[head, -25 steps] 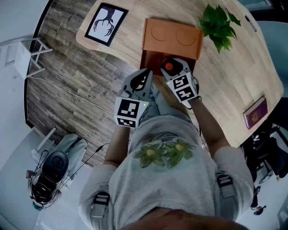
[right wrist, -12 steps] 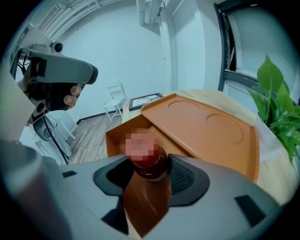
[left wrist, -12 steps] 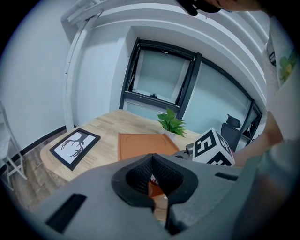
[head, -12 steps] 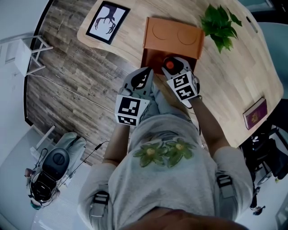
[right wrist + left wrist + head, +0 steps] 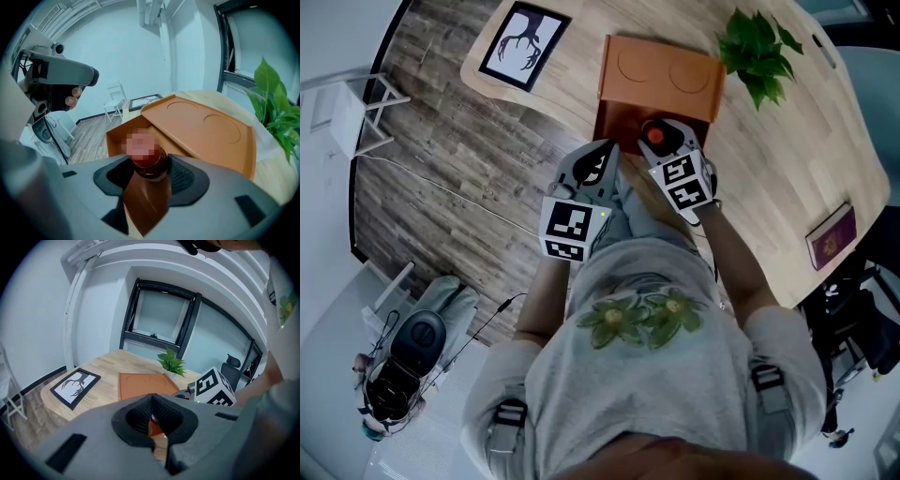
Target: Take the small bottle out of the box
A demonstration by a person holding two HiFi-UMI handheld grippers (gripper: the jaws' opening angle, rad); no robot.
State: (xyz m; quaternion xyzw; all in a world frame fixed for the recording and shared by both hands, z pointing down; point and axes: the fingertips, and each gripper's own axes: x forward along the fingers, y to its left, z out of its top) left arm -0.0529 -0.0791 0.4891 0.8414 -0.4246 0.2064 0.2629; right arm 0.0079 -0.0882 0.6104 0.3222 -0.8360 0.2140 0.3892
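Box point(image 5: 614, 122) open upward — raised lid point(image 5: 661, 73) behind, plant point(image 5: 757, 47) just beyond.

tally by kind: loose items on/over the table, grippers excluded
Orange box: 1
Small bottle: 1
Framed picture: 1
Green plant: 1
Maroon booklet: 1
Total: 5

Left gripper point(image 5: 606, 152) closed; right gripper point(image 5: 664, 132) clamps small bottle point(image 5: 150, 165)
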